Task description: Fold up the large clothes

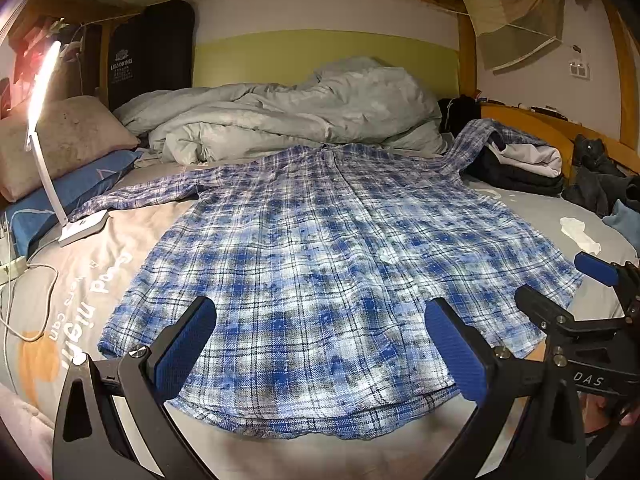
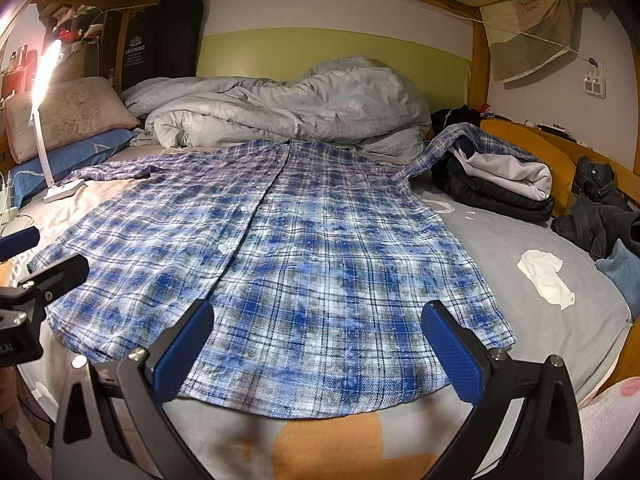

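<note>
While my left gripper [image 1: 320,344] and right gripper [image 2: 318,344] hover wide apart and empty above its hem, the blue plaid shirt [image 1: 332,248] lies spread flat, buttoned, on the bed [image 2: 560,340].

- Bed [image 2: 500,248], grey sheet w/ orange print, wooden frame.
- Plaid shirt [image 2: 304,264] spread flat in middle, buttoned front up, hem nearest cameras.
- Crumpled grey duvet [image 2: 304,104] behind collar.
- Pillows [image 2: 68,116] stacked far left; lit desk lamp [image 2: 44,120] beside them.
- Folded clothes pile [image 2: 496,188] right; one shirt sleeve drapes over it.
- White tissue [image 2: 546,276] right of shirt.
- Dark jeans [image 2: 596,212] at right edge.
</note>
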### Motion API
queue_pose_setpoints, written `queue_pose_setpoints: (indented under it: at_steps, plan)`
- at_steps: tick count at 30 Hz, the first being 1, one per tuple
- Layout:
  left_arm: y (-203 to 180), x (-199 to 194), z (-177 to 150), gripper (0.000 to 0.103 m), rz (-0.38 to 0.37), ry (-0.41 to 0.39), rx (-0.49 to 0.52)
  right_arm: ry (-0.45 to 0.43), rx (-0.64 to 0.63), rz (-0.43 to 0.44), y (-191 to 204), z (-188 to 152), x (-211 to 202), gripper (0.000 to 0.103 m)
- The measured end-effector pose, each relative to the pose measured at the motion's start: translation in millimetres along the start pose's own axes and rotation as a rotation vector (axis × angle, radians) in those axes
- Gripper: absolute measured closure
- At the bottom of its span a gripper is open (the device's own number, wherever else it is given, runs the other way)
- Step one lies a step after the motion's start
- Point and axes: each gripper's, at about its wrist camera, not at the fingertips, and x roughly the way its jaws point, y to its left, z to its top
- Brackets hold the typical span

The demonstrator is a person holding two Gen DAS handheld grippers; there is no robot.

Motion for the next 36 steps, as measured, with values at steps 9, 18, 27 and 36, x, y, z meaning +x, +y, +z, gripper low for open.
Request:
queue_pose_setpoints:
  at_steps: [9,18,27,36]
  plan:
    - [-3.0,1.0,-0.6,0.0,0.0,0.003,0.006,-0.001,0.0,-0.001,0.3,-0.2,-0.7,0.0]
    - [-3.4,1.2,-0.5,0.0,-0.001,-0.002,0.006,-0.004,-0.001,-0.002,0.4,-0.2,-0.3,0.0]
    - [-2.2,1.1,-0.8,0.0,-0.008,0.001,0.005,-0.002,-0.002,-0.003,-0.1,0.2,0.3,0.0]
    - [0.5,2.0,0.6,0.0,-0.091,-0.004,-0.02,-0.016,-0.001,-0.006,-2.6,0.2,-2.0,0.0]
